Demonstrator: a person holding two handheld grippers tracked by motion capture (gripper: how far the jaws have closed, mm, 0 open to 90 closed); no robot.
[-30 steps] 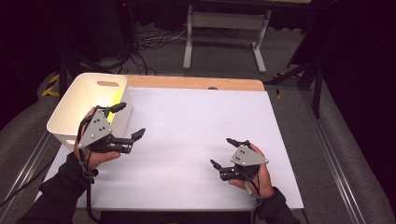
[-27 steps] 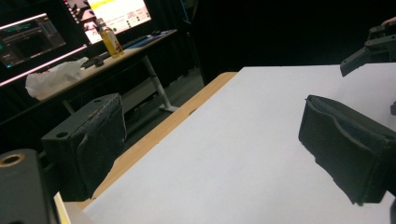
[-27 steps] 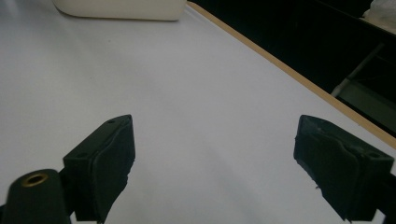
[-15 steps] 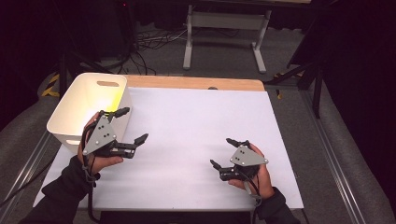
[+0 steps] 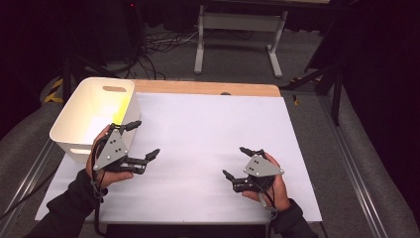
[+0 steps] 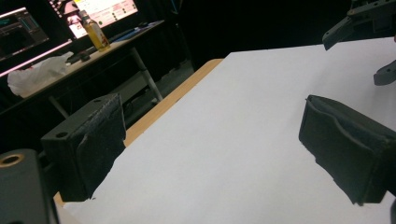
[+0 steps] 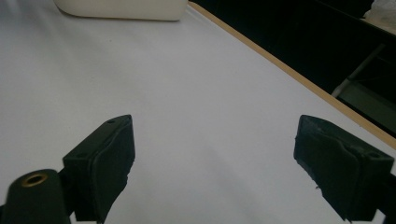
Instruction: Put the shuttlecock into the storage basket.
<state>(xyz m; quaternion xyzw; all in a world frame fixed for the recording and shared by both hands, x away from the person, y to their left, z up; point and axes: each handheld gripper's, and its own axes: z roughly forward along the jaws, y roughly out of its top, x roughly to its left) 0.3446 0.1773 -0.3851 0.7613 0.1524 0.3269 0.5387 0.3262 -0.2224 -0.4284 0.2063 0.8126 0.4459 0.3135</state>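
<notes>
The counter (image 5: 208, 148) carries a white sheet over most of its top, with a bare wooden strip along the far edge, well ahead of both hand-held grippers. A white bin (image 5: 94, 116) with a cut-out handle stands at the far left corner of the sheet, just beyond and to the left of the left hand-held gripper (image 5: 140, 140); its near wall lies close beside that gripper's upper jaw, but contact cannot be confirmed. The bin's interior is brightly lit and no contents can be made out.

The left hand-held gripper is held above the sheet, jaws spread wide, nothing between them. In the left gripper view its pads (image 6: 93, 140) stand far apart over bare white sheet.

The right hand-held gripper (image 5: 236, 162) sits well apart to the right, nearer the counter's front edge, jaws pointing toward the left gripper. Its jaws are likewise wide open and empty.
</notes>
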